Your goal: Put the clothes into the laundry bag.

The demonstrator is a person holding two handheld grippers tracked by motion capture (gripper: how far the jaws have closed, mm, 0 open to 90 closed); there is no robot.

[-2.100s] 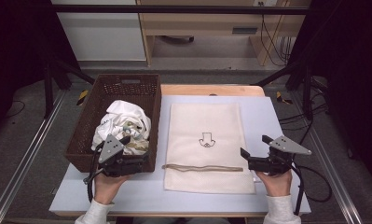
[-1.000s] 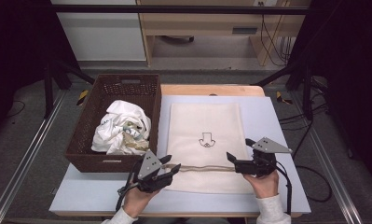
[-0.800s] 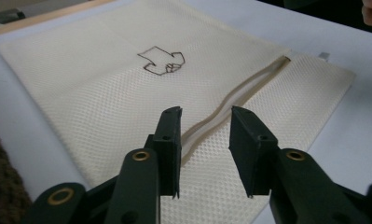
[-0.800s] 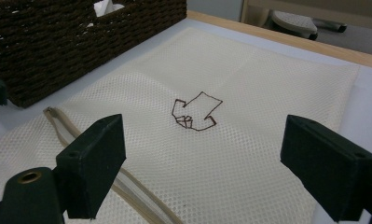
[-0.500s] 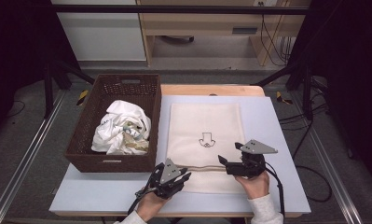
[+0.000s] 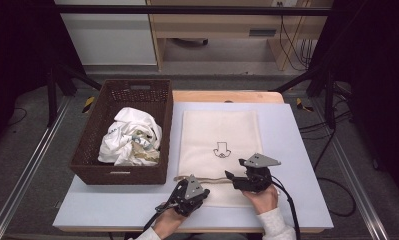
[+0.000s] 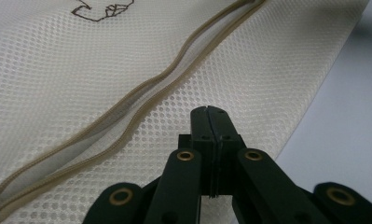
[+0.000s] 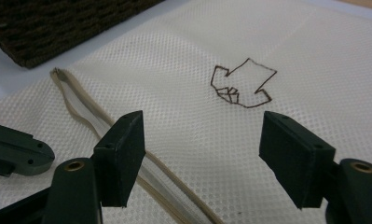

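Mesh laundry bag [image 6: 219, 150] lying flat on tabletop [image 6: 297, 165], right of brown basket [image 6: 124, 135] holding crumpled white clothes [image 6: 129, 137]. Zipper opening [image 6: 207, 178] running across bag's near end, partly unzipped. Left claw [image 7: 209, 122] pressed together, pinching mesh just below zipper, jaws just closed. Right claw [image 8: 200, 149] spread, jaws lately narrowing, straddling zipper's upper lip from the right; nearer to that edge. Nothing obstructing; printed mark [image 8: 242, 84] beyond.
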